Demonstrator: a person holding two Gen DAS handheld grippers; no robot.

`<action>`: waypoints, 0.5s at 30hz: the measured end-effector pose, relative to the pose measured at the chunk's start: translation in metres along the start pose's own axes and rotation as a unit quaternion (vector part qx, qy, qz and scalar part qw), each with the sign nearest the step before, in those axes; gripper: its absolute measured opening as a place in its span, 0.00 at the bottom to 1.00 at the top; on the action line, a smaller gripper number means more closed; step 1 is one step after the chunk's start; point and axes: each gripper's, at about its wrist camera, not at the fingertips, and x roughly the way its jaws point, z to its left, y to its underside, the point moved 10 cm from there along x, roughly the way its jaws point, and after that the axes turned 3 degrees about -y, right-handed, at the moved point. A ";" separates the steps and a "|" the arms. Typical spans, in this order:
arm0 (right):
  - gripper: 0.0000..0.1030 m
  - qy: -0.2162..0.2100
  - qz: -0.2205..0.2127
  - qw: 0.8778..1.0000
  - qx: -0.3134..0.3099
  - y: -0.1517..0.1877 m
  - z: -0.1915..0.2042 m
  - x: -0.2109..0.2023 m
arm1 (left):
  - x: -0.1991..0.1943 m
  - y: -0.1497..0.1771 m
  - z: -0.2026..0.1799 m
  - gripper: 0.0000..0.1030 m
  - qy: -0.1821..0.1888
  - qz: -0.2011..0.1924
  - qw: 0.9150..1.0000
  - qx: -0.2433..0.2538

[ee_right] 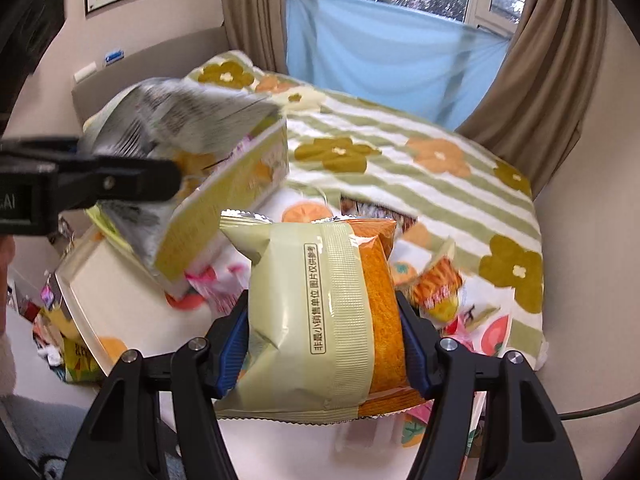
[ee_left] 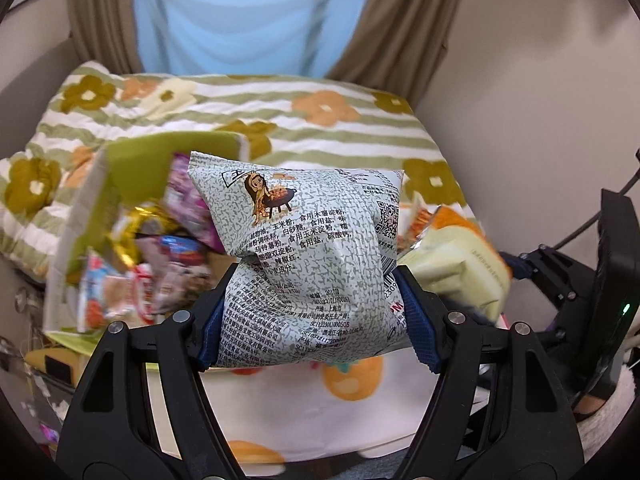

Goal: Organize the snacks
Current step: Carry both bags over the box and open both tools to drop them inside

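- Centrally in the left wrist view, the left gripper (ee_left: 316, 304) is clamping a puffy grey-green speckled snack bag (ee_left: 304, 256) printed with black text; the bag's bottom edge is hiding behind the blue pads.
- Lower centre of the right wrist view, the right gripper (ee_right: 322, 342) is squeezing a pale-green and orange crimped snack packet (ee_right: 320, 320).
- Left of the grey-green bag, a green cardboard box (ee_left: 132, 176) of blurred wrappers is showing, its contents unreadable.
- Behind both, a flowered striped quilt (ee_right: 400, 168) is filling the frame.

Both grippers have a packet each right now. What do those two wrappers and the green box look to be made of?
Grey-patterned packet: thin plastic film, fairly matte, creasing where the left gripper pinches it. Pale green and orange packet in the right gripper: glossy film with crimped seams, probably foil-lined. Green box: looks like printed cardboard, with stiff flat walls.
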 end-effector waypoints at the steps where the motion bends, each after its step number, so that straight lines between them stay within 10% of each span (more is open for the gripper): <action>1: 0.59 0.002 -0.004 1.000 0.000 -0.006 0.003 -0.002 | -0.006 -0.002 0.013 0.69 -0.004 -0.003 1.000 -0.002; 15: 0.59 -0.005 -0.032 0.996 0.078 -0.102 0.116 0.031 | -0.014 -0.001 0.217 0.69 -0.053 0.015 0.998 -0.027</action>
